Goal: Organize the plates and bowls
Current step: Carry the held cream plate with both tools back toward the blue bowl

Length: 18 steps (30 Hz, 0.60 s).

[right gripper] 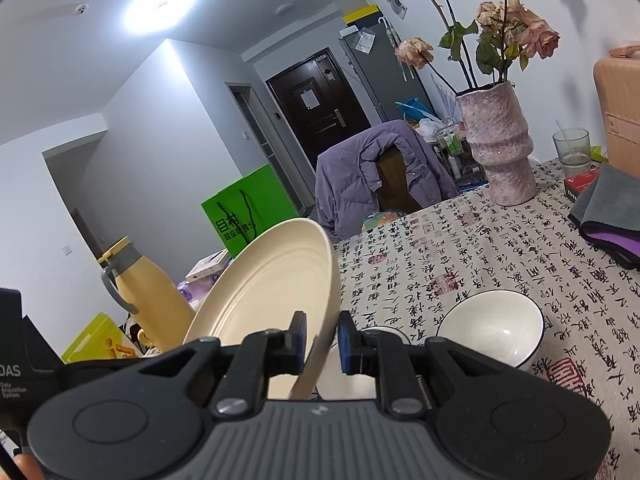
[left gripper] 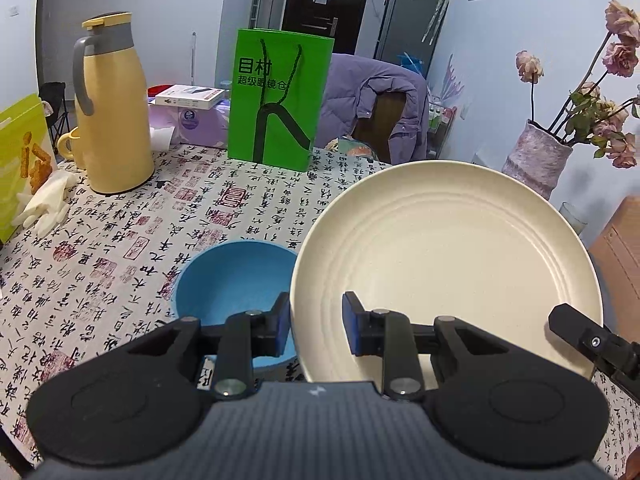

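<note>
A cream plate [left gripper: 448, 264] hangs tilted above the table, held at two places on its rim. My left gripper [left gripper: 316, 328] is shut on its left rim, one blue pad outside and one on the inner face. My right gripper [right gripper: 322, 340] is shut on the plate's [right gripper: 272, 292] thin edge; one of its fingers [left gripper: 592, 340] shows at the plate's right side in the left wrist view. A blue bowl [left gripper: 232, 280] sits on the tablecloth just left of and below the plate. A white bowl with a dark rim [right gripper: 492, 324] rests on the table to the right of my right gripper.
On the patterned tablecloth [left gripper: 120, 248] stand a yellow thermos [left gripper: 114, 112], a green paper bag [left gripper: 276, 100], a pink vase of dried flowers [right gripper: 500, 148] and a glass [right gripper: 572, 148]. White gloves [left gripper: 44, 204] lie at the left, a grey cloth [right gripper: 608, 208] at the right. A chair with a purple jacket [right gripper: 376, 172] stands behind.
</note>
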Motion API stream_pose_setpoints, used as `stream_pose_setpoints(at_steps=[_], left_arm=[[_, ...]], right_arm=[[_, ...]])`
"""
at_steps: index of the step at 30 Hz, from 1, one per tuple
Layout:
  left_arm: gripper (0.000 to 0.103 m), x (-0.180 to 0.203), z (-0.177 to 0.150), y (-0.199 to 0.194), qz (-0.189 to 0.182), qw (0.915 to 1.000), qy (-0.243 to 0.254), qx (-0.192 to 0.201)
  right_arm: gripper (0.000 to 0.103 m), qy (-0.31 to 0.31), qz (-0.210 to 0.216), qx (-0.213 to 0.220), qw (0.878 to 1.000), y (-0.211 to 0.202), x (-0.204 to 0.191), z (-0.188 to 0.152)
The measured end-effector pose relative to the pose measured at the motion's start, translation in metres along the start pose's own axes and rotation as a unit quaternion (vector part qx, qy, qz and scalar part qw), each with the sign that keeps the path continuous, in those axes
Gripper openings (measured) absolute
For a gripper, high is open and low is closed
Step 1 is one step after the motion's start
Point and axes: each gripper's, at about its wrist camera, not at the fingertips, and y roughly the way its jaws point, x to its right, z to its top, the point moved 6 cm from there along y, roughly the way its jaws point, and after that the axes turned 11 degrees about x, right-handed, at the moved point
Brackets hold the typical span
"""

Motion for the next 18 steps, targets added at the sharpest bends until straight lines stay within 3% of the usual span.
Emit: stream_pose_setpoints(at_steps=[18], left_arm=[[0.027,-0.020,-0.016,-0.036,-0.003,0.9999,-0.008,0.008]], right_arm=[[0.016,-0.008,0.005,0.003,1.000,-0.033,-0.020,-0.016]])
